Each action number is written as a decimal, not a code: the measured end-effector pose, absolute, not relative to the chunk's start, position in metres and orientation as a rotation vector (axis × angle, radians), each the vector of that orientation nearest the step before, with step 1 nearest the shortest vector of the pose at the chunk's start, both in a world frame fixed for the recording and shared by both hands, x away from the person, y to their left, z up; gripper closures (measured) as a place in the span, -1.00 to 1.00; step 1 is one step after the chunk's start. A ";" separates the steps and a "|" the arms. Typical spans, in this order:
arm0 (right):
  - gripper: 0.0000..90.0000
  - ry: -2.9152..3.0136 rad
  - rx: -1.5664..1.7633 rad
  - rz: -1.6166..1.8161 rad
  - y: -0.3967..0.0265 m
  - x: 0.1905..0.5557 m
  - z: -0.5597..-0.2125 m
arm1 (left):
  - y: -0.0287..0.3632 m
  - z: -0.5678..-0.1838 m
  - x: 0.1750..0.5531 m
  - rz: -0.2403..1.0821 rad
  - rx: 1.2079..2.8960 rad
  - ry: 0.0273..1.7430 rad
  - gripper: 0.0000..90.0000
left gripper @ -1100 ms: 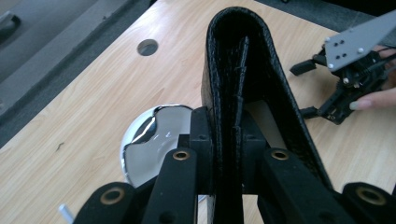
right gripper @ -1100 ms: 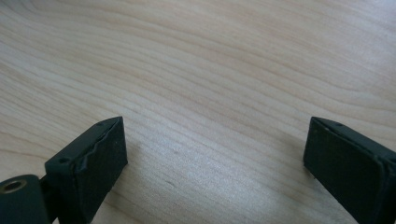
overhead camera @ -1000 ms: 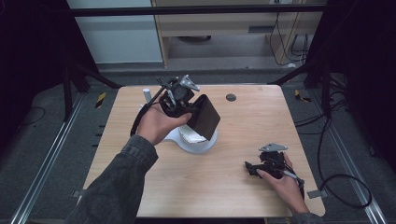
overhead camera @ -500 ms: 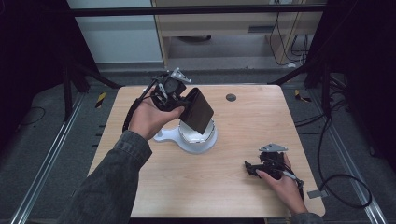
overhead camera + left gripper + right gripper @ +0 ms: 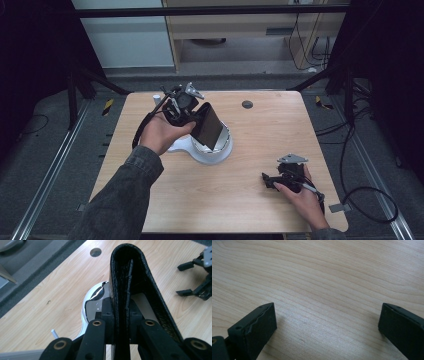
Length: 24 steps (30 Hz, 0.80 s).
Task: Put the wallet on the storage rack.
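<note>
- Left gripper (image 5: 196,116) clamped on one flap of a black, textured leather folding wallet (image 5: 208,126), jaws nearly closed on it.
- Held tilted just above a white rounded plastic stand (image 5: 212,150) on the pale wooden table (image 5: 250,200).
- Right gripper (image 5: 270,180) rested well apart, near the table's right front, jaws wide apart, holding nothing.
</note>
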State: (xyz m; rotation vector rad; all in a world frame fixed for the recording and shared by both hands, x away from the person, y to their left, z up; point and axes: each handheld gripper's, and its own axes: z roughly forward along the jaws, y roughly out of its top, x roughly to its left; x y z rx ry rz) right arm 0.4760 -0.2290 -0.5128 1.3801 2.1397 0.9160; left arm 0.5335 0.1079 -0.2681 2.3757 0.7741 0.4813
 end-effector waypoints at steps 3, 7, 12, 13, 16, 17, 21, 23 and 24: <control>-0.96 2.140 1.380 0.916 -0.229 0.476 -0.513 | 0.109 -0.273 0.537 0.474 2.382 0.788 0.79; -0.96 2.139 1.380 0.915 -0.229 0.476 -0.513 | 0.106 -0.280 0.542 0.462 2.383 0.791 0.79; -0.96 2.139 1.381 0.914 -0.229 0.475 -0.513 | 0.100 -0.289 0.551 0.424 2.384 0.804 0.78; -0.96 2.139 1.381 0.914 -0.229 0.475 -0.513 | 0.099 -0.291 0.553 0.415 2.387 0.803 0.78; -0.96 2.139 1.380 0.914 -0.229 0.475 -0.513 | 0.094 -0.296 0.556 0.405 2.399 0.789 0.78; -0.96 2.139 1.381 0.914 -0.229 0.475 -0.513 | 0.092 -0.298 0.557 0.400 2.402 0.785 0.78; -0.96 2.139 1.381 0.914 -0.229 0.475 -0.513 | 0.088 -0.306 0.562 0.390 2.424 0.790 0.78; -0.96 2.142 1.379 0.915 -0.229 0.476 -0.513 | 0.088 -0.308 0.564 0.376 2.408 0.797 0.78; -0.96 2.142 1.379 0.916 -0.229 0.476 -0.513 | 0.088 -0.309 0.565 0.366 2.403 0.798 0.78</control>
